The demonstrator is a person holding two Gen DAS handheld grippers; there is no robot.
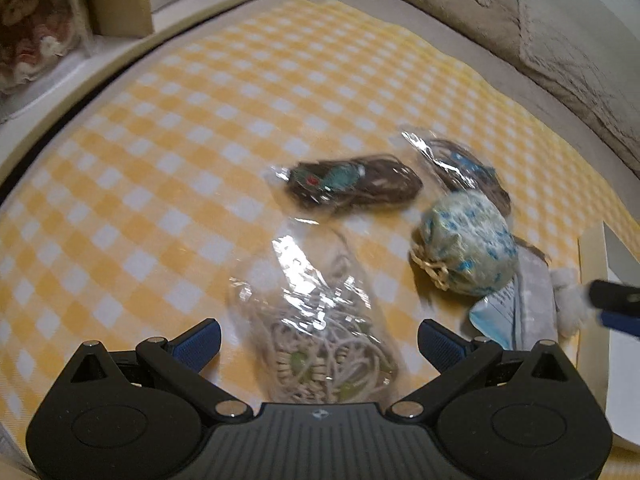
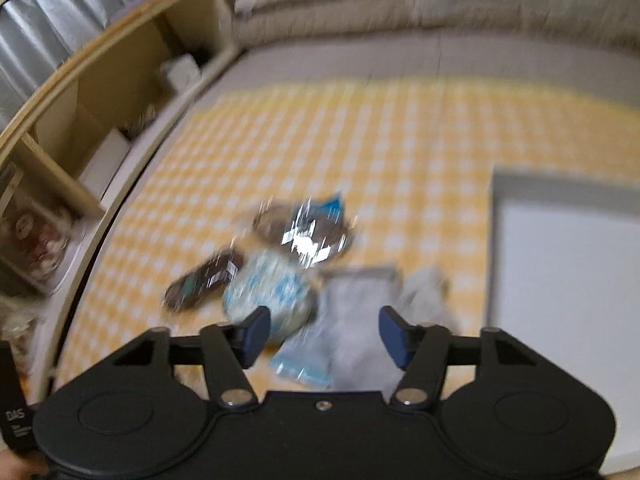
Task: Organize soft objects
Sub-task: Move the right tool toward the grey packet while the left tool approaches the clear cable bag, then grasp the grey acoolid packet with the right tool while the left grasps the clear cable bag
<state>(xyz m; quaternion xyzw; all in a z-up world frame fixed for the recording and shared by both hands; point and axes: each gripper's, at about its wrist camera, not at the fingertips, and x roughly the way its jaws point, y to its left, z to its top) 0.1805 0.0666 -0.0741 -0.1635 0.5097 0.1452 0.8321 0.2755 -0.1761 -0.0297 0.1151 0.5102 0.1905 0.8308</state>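
Note:
On a yellow checked cloth [image 1: 200,140] lie several soft items. A clear bag of cream cord [image 1: 328,360] sits between the fingers of my left gripper [image 1: 319,328], which is open and not touching it. Farther off lie a bag of brown cord [image 1: 352,184], another shiny bag [image 1: 460,168] and a blue-and-white patterned ball [image 1: 468,244]. My right gripper [image 2: 325,332] stands open over a grey and blue packet [image 2: 352,320], its pads apart from it. The ball [image 2: 268,292] lies just beyond its left finger. The right wrist view is blurred.
A white tray [image 2: 568,280] lies on the cloth at the right, with a white fluffy thing [image 1: 568,300] beside it. A wooden shelf [image 2: 100,92] with boxes and a doll runs along the left. Pale pillows and a blanket [image 1: 520,20] lie at the back.

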